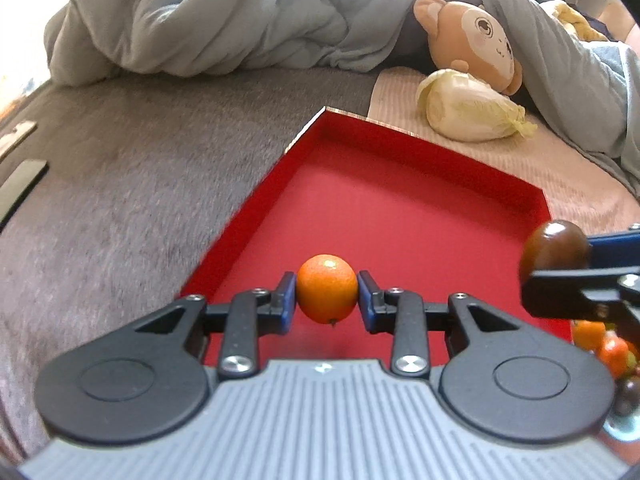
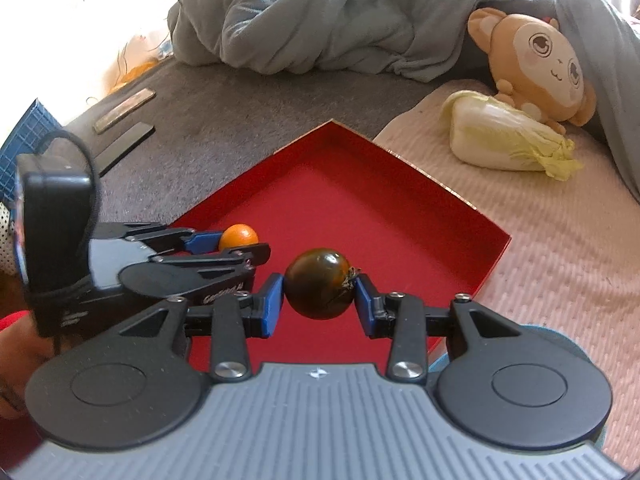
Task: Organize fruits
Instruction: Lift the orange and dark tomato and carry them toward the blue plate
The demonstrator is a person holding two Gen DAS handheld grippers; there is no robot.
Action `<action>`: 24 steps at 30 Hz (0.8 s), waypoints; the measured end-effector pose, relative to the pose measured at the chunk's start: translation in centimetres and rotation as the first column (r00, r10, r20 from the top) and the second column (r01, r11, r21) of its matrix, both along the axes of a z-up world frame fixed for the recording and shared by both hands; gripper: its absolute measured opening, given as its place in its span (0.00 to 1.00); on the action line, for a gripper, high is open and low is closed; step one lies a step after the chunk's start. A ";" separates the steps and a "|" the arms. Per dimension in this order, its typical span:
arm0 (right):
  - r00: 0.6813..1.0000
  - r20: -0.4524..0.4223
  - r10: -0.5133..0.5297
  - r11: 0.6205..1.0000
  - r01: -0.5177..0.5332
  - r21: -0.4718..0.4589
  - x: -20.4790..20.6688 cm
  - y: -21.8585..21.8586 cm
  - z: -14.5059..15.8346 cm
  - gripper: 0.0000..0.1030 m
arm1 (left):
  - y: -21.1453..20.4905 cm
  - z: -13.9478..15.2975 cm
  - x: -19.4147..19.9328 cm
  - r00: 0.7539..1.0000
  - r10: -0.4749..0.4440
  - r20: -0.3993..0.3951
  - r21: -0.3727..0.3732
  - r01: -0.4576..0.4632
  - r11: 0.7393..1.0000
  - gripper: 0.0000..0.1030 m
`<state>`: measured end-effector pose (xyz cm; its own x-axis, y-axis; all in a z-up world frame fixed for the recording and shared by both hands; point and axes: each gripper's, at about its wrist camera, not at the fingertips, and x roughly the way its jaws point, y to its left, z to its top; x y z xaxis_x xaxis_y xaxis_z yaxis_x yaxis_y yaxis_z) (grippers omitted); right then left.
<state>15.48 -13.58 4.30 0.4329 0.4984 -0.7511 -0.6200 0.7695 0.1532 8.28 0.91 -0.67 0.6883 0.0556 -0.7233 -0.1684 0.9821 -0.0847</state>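
My left gripper (image 1: 327, 295) is shut on a small orange fruit (image 1: 327, 288), held above the near part of a shallow red tray (image 1: 400, 200). The right gripper (image 2: 318, 298) is shut on a dark brown-green tomato (image 2: 318, 282), also over the red tray (image 2: 360, 184). Seen from the left wrist, the tomato (image 1: 554, 246) and the right gripper's fingers (image 1: 580, 280) hang at the tray's right edge. From the right wrist, the left gripper (image 2: 236, 246) with its orange fruit (image 2: 238, 236) sits to the left. The tray floor is bare.
Several orange and dark fruits (image 1: 612, 356) lie at the lower right edge. A pale cabbage (image 2: 508, 138) and a monkey plush (image 2: 540, 60) rest on a pink mat behind the tray. A grey blanket (image 2: 320, 20) is piled at the back. Two flat bars (image 2: 124, 128) lie on grey carpet.
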 end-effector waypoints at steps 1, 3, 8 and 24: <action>1.000 -0.004 0.006 1.000 -0.006 -0.007 -0.1 0.0 -0.2 0.43 | -0.1 0.0 -0.3 1.000 0.004 -0.009 -0.005 -0.004 1.000 0.34; 1.000 -0.009 0.008 1.000 -0.008 -0.022 0.0 -0.1 -0.6 0.43 | -0.5 -0.1 -0.9 1.000 0.011 -0.023 0.007 -0.011 1.000 0.34; 1.000 -0.009 0.010 1.000 -0.010 -0.027 0.0 -0.8 -0.7 0.43 | -0.8 -0.2 -2.0 0.998 0.027 -0.052 0.031 -0.025 0.999 0.34; 1.000 -0.001 -0.005 1.000 0.005 -0.007 -0.8 -3.7 0.0 0.43 | -2.5 -0.1 -2.9 0.998 0.020 -0.062 0.074 -0.016 0.997 0.34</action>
